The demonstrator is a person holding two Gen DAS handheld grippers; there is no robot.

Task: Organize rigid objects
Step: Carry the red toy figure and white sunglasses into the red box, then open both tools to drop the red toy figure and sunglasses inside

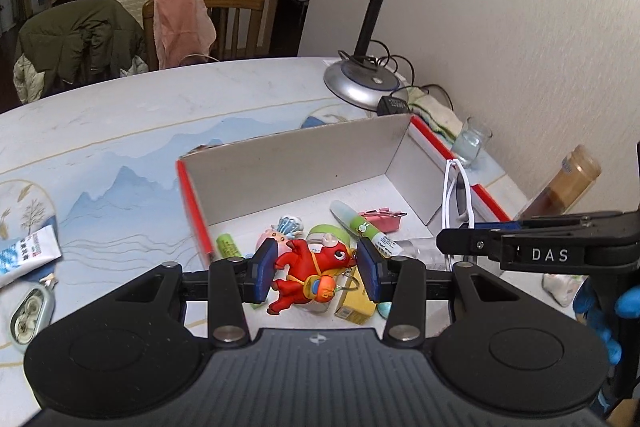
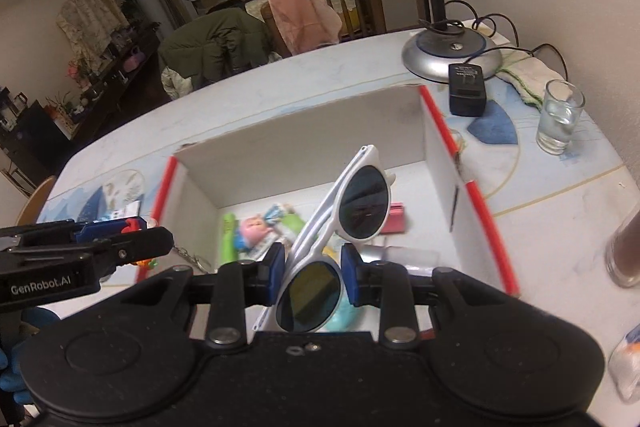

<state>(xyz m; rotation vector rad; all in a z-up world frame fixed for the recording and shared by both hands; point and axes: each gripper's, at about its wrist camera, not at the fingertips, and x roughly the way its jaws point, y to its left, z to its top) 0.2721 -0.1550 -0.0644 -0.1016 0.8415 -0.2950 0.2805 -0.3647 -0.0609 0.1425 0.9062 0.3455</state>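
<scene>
hanging over a red-edged cardboard box (image 1: 400, 147), the left gripper (image 1: 316, 269) is clamped on a red toy figure (image 1: 316, 263) with an orange pack and a key ring, its blue pads pressing the toy from both sides. the right gripper (image 2: 312, 275) is closed on white sunglasses (image 2: 344, 227), pinching the frame at the lower lens while the upper lens sticks up over the box. in the left wrist view the right gripper comes in from the right edge with the white frame dangling at the box's right wall. inside the box lie a green tube, a glue stick (image 1: 360, 225), a pink clip (image 1: 384, 219) and a small doll (image 2: 252, 231). on the table (image 1: 160, 115) beside the box stand a desk lamp (image 1: 360, 79), a black adapter (image 2: 466, 89) and a glass (image 2: 560, 119).
</scene>
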